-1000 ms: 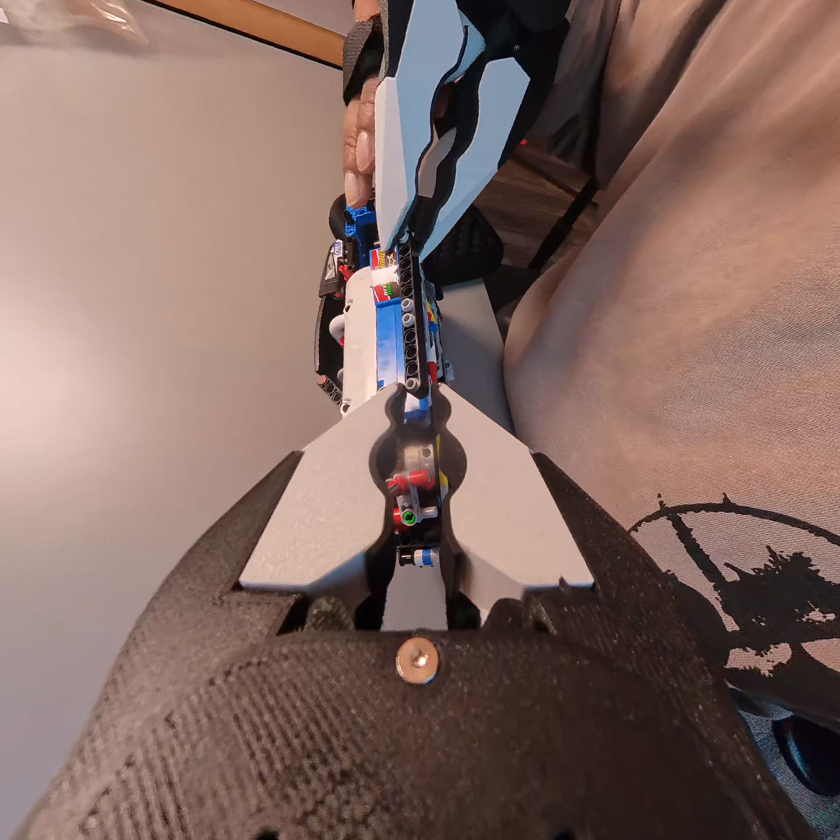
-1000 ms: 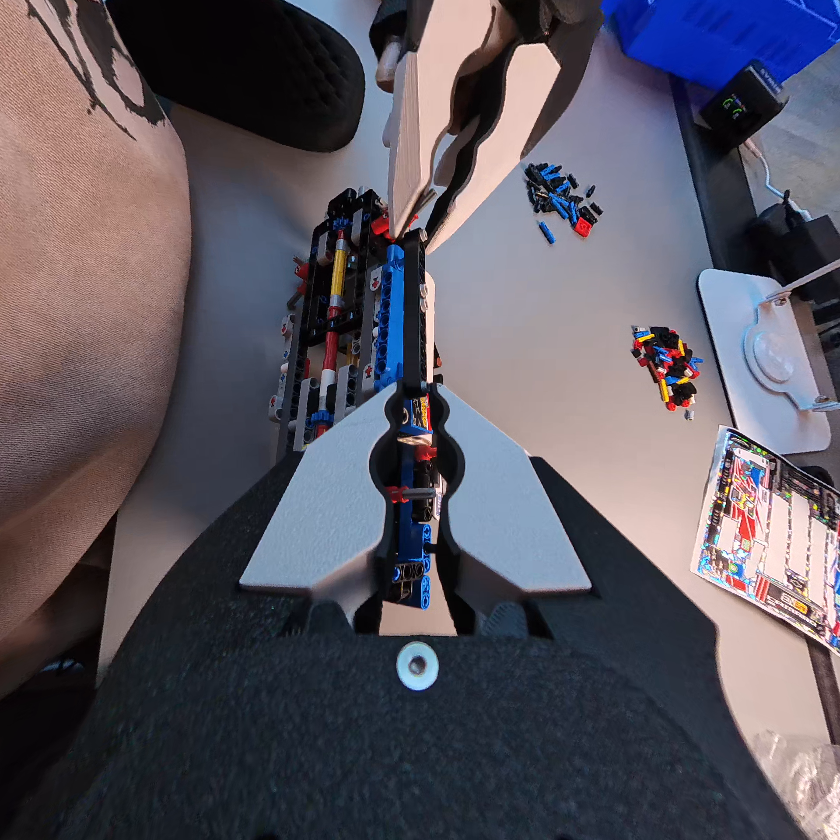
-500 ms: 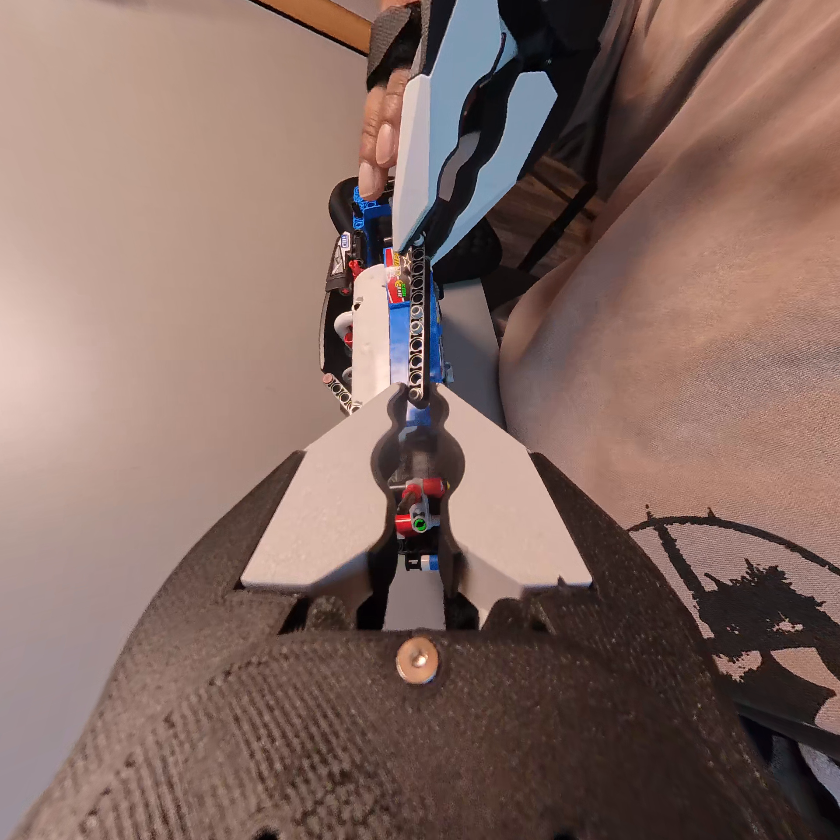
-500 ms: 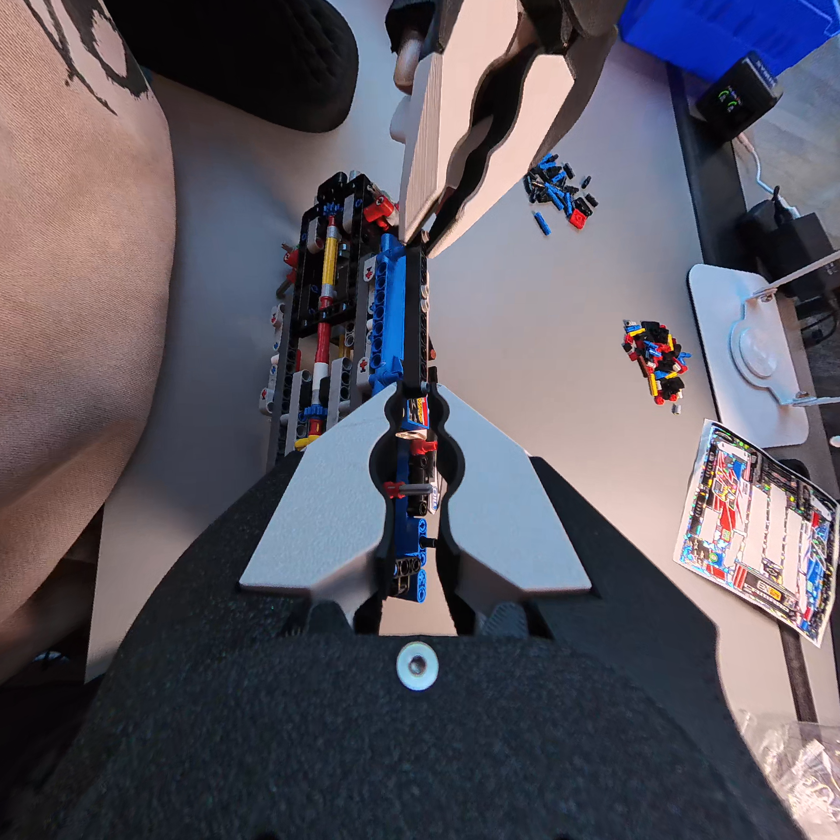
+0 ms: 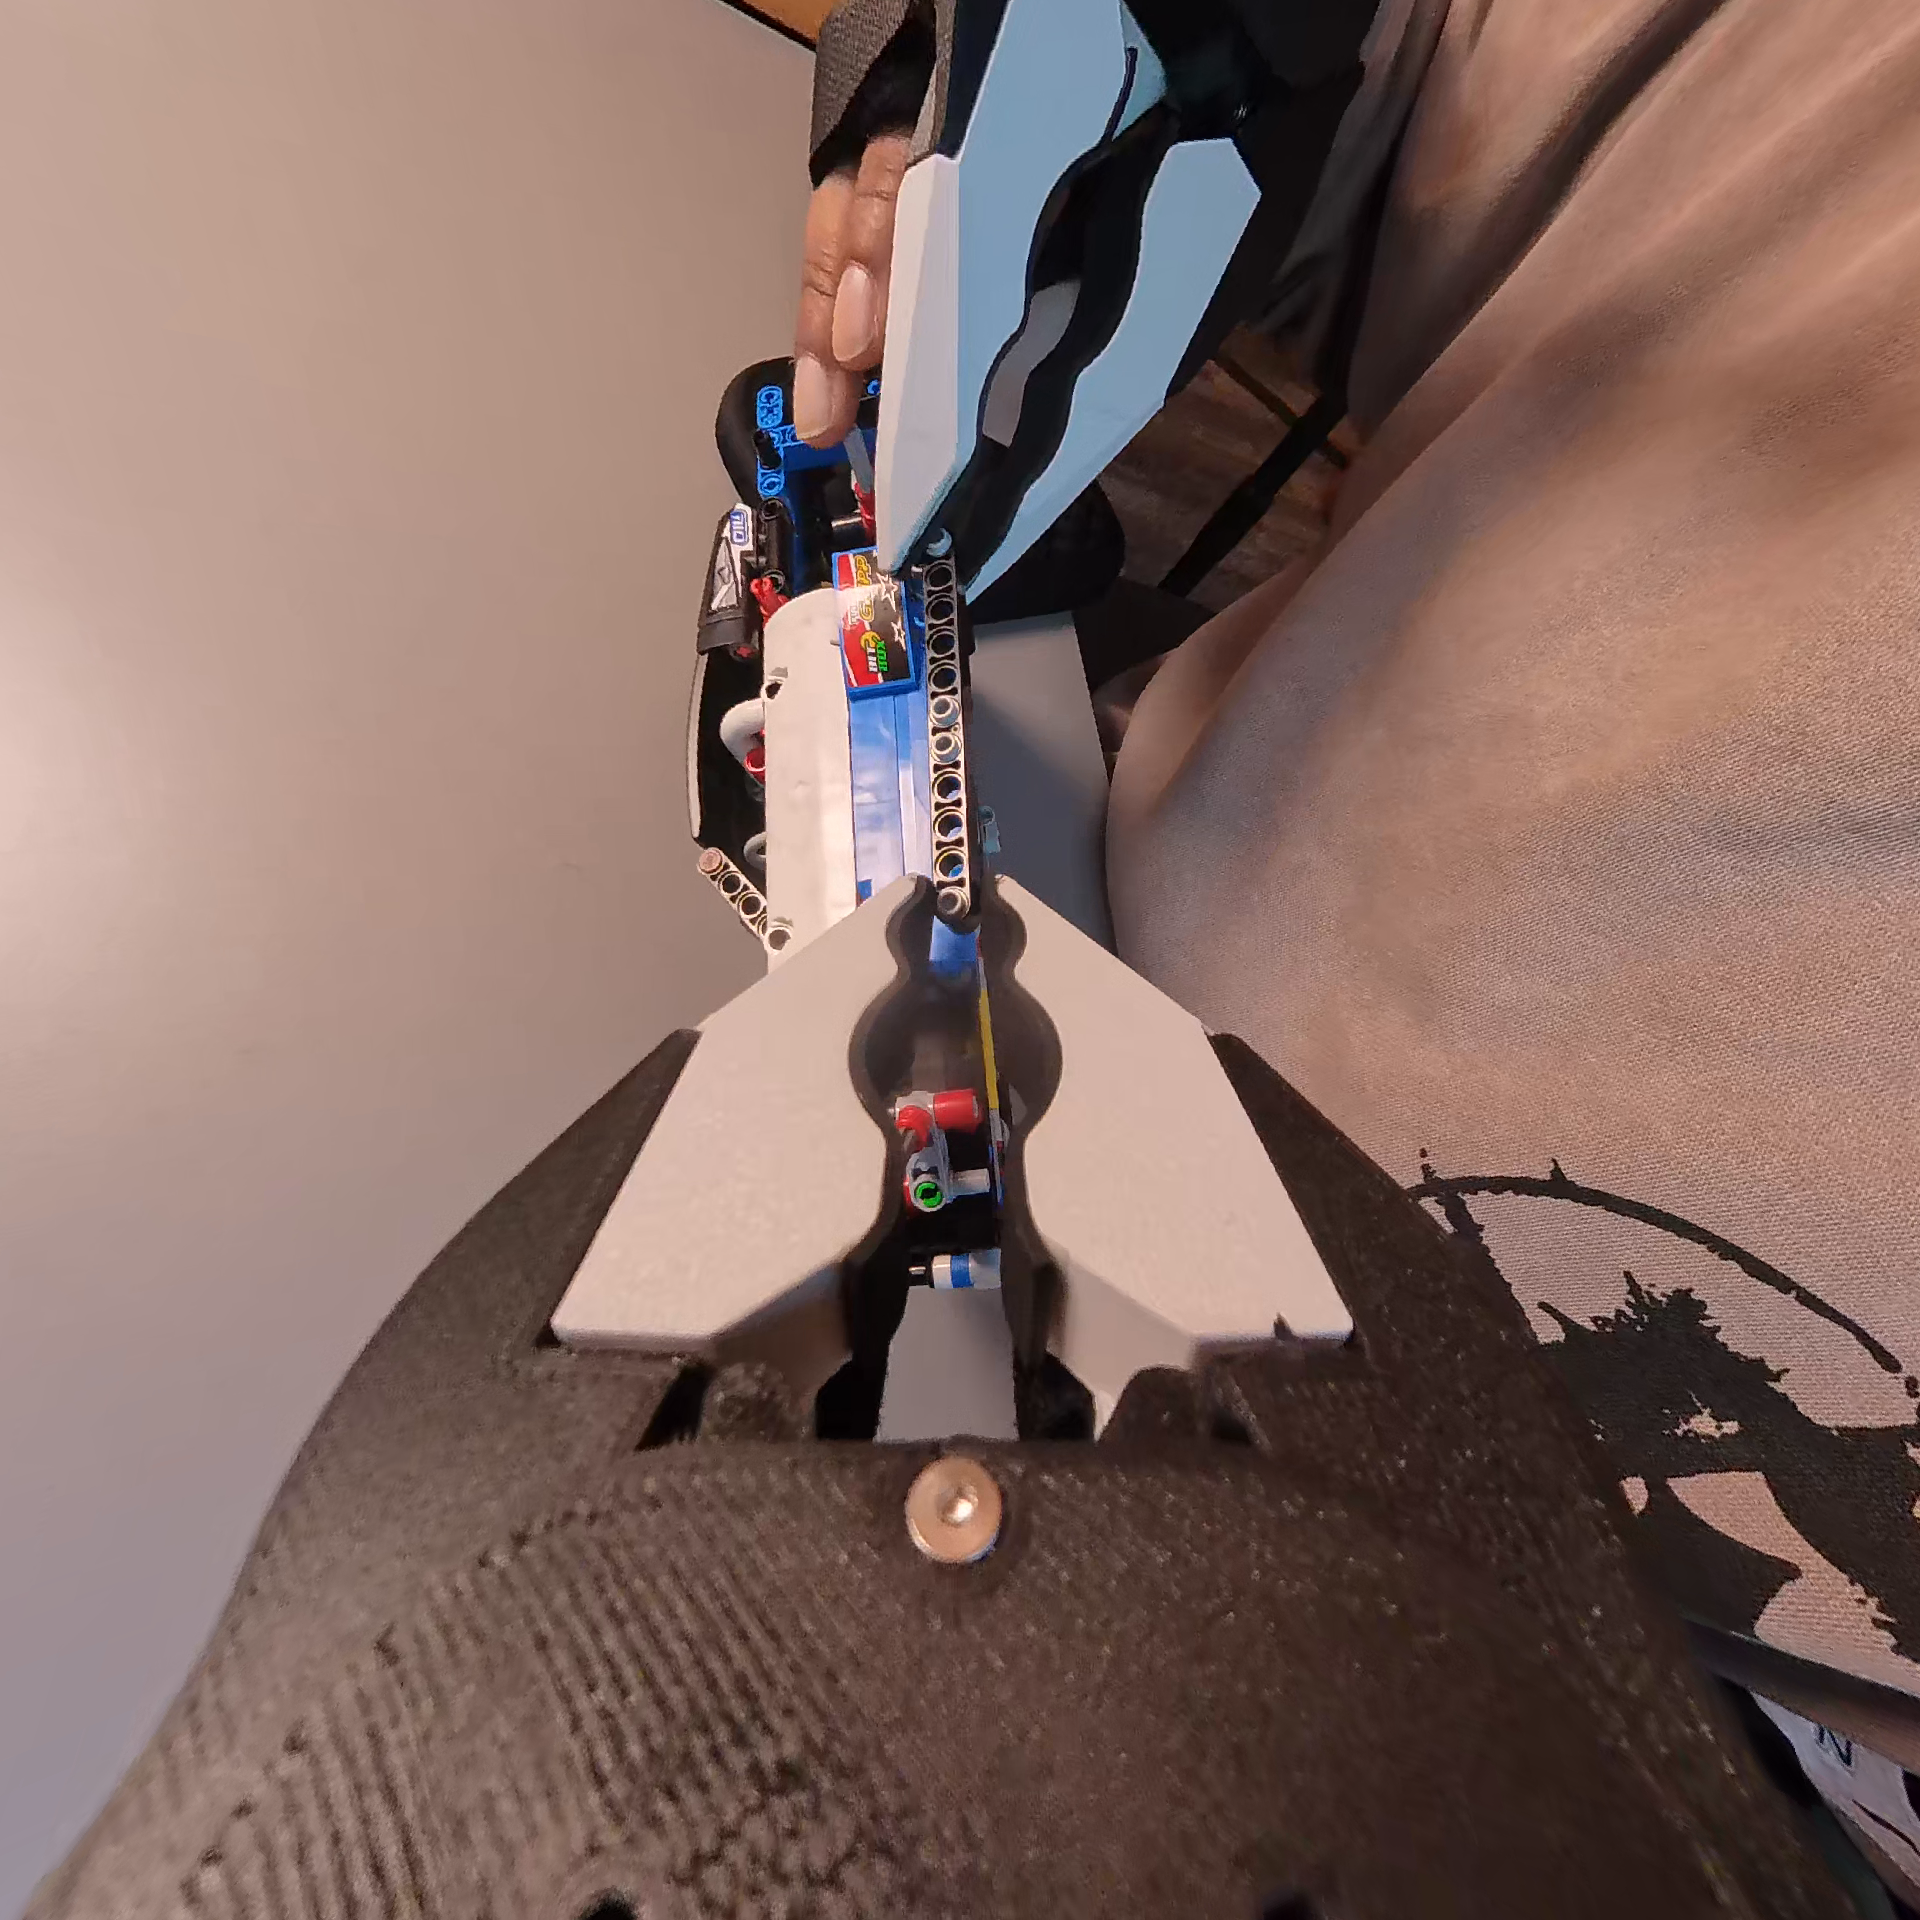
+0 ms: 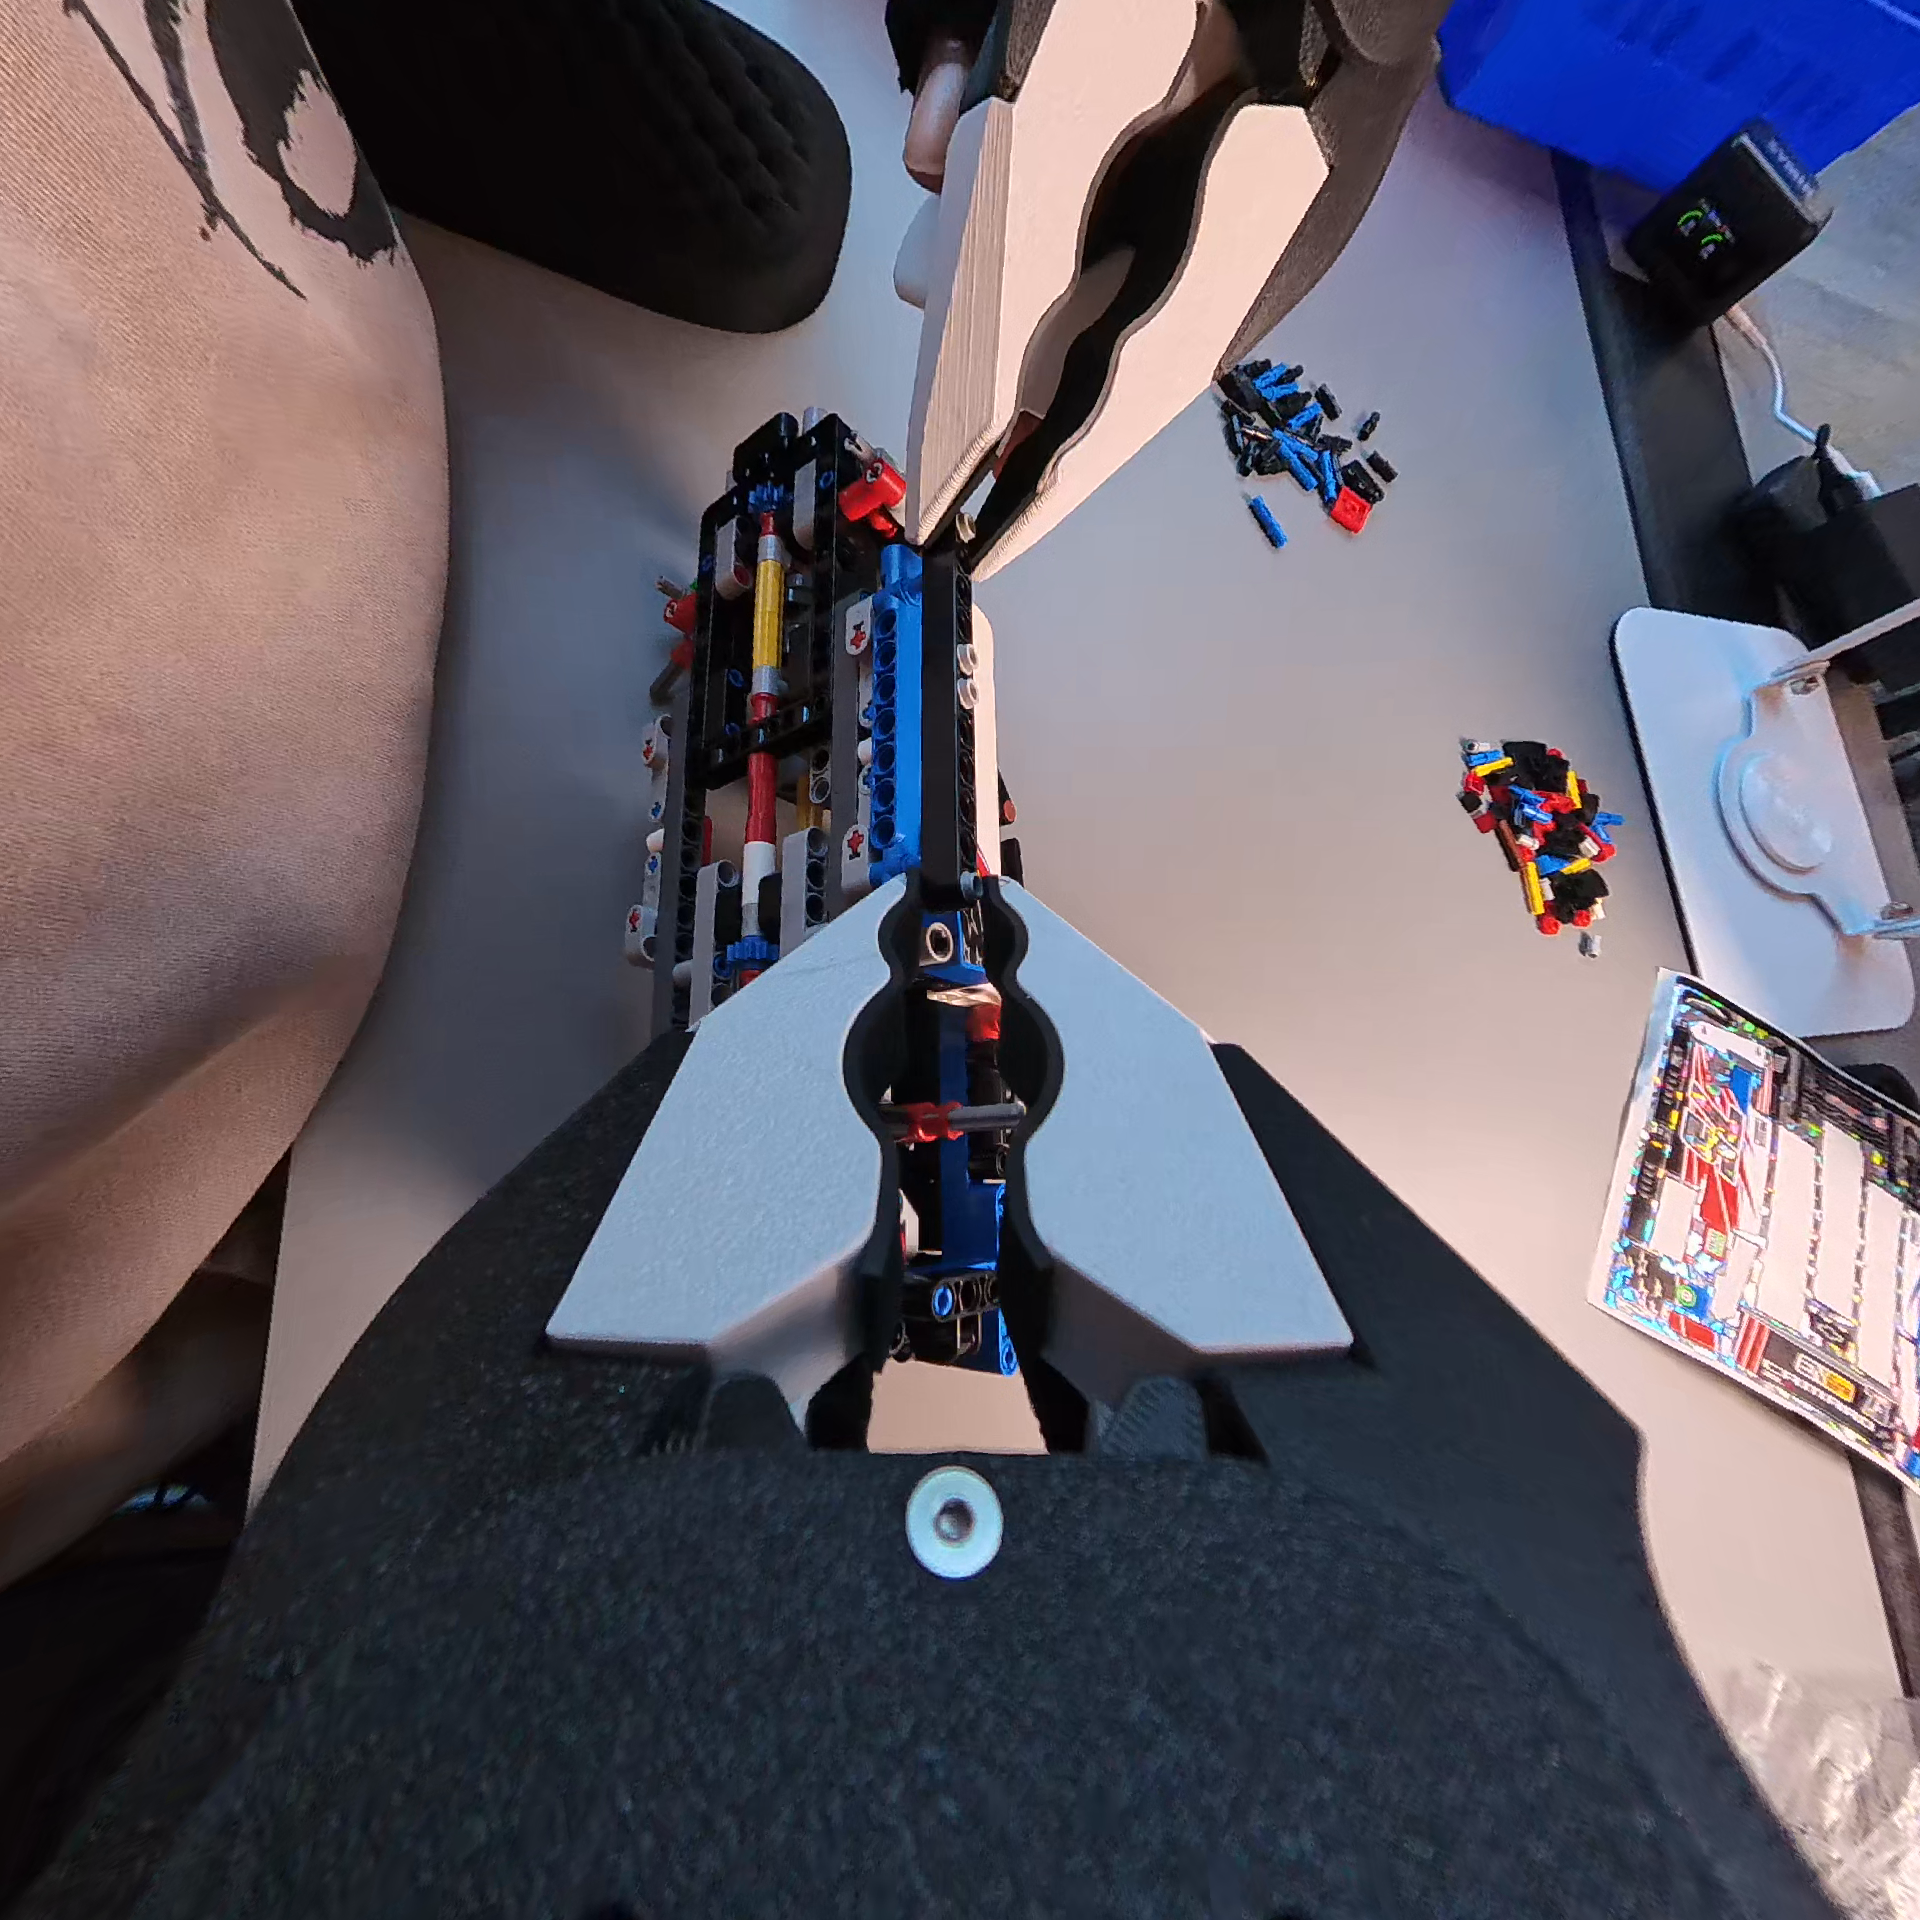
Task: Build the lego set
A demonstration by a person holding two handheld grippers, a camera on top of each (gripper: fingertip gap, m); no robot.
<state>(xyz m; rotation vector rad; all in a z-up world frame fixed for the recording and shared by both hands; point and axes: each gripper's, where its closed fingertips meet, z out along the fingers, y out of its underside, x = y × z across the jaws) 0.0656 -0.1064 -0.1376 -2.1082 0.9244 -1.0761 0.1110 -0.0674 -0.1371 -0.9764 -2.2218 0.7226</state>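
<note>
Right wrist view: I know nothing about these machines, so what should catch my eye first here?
First the half-built lego vehicle, a blue, black and grey frame with a yellow-and-red shaft, clamped from both ends by the right gripper near the camera and the left gripper opposite. To its right, two piles of small parts lie on the grey table, with a colourful sticker sheet at the right edge.

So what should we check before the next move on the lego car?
1. Left gripper shut on the lego model: ok.
2. Right gripper shut on the model's other end: ok.
3. Black beam seated all along the blue side: cannot tell.
4. Spare pins within sight, blue and black pile and mixed pile: ok.
5. Sticker sheet lying clear of the model: ok.
6. Model resting on the table or lifted: cannot tell.
</note>
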